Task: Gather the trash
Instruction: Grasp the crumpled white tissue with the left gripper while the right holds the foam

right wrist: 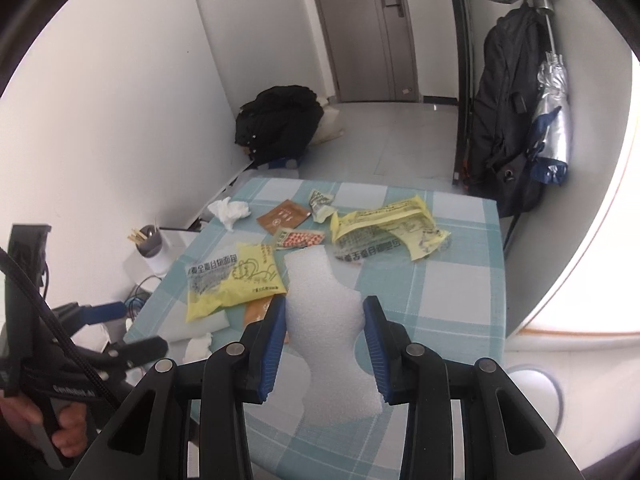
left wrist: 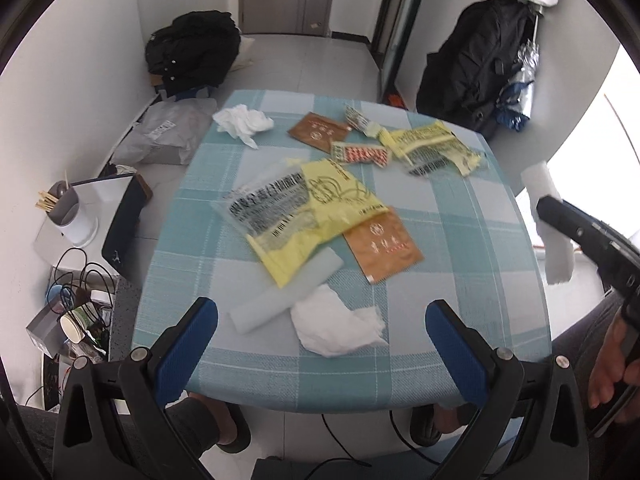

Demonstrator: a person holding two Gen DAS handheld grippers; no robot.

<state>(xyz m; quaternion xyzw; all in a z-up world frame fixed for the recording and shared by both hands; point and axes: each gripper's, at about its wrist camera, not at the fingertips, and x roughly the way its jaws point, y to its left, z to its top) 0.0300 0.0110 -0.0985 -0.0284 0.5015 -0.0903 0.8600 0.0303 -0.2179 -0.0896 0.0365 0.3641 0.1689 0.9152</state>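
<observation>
Trash lies on a table with a blue checked cloth: two yellow wrappers, two brown sachets, a red patterned packet, two crumpled tissues and a white foam strip. My left gripper is open above the near tissue and foam strip. My right gripper is shut on a white foam sheet and holds it up off the table's right side; the sheet also shows in the left wrist view.
A black bag and a grey parcel lie on the floor at the far left. A cup of sticks and cables sit left of the table. A black backpack and an umbrella hang at the right wall.
</observation>
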